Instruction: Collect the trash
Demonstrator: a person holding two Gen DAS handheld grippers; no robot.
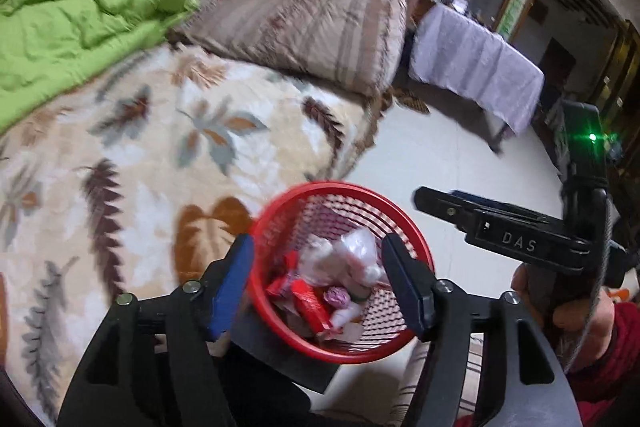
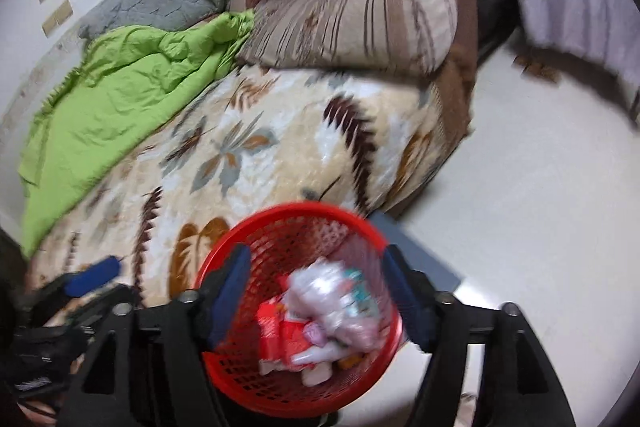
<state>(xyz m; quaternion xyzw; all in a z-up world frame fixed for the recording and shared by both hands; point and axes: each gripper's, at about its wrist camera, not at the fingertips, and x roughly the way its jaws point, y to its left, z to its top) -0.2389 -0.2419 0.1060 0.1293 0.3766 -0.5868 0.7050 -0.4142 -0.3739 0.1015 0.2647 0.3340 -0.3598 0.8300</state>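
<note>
Left wrist view: the left gripper [image 1: 320, 287] hangs with fingers spread wide and holding nothing, framing a red mesh basket [image 1: 416, 251] at the bed's edge. Red wrappers [image 1: 310, 301] and crumpled clear plastic [image 1: 352, 259] lie inside. The right gripper [image 2: 318, 295], equally wide apart and empty, hovers over the same basket beside the leaf-print blanket [image 2: 260, 155].

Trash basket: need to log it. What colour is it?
Red mesh basket, clearest in the right wrist view.
</note>
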